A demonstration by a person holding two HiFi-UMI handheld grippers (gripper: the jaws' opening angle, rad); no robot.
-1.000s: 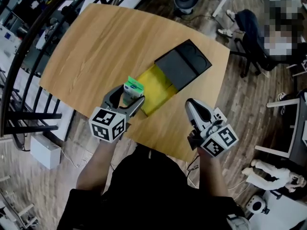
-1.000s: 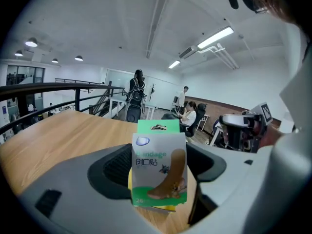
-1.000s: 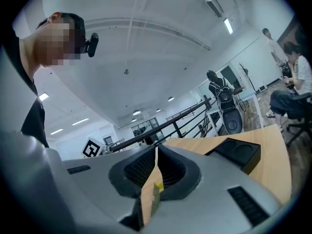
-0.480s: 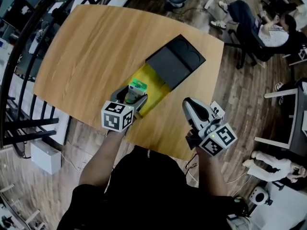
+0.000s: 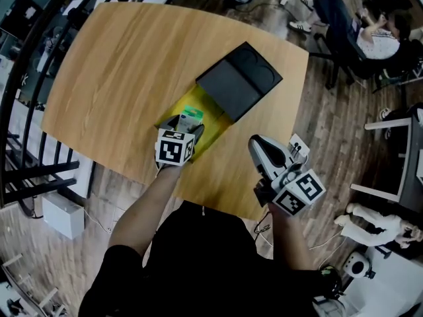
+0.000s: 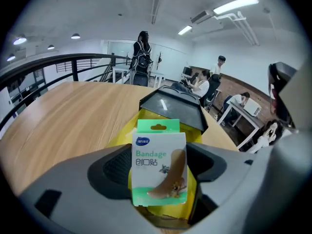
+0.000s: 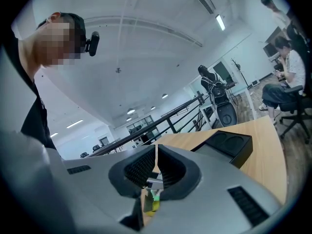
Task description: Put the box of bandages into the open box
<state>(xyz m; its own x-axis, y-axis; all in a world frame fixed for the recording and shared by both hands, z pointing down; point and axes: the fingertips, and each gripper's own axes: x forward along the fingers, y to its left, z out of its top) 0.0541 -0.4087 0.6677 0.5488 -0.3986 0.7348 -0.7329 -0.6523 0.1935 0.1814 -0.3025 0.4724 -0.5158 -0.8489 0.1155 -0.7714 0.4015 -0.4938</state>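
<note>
The wooden table [image 5: 125, 58] carried the open box [image 5: 213, 125], yellow inside, with its black lid [image 5: 239, 79] folded back at the far end. The right gripper [image 5: 259, 144] hung over the near table edge, well apart from the box, its jaws together on nothing. The left gripper [image 5: 180, 127] was over the yellow inside, its jaws clamped on the box of bandages [image 6: 160, 167], which stood upright between them.

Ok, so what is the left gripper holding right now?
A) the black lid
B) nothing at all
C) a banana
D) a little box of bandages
D: the left gripper is closed on the green-and-white box of bandages, which has "Bandage" printed on its front, and holds it over the yellow open box.
</note>
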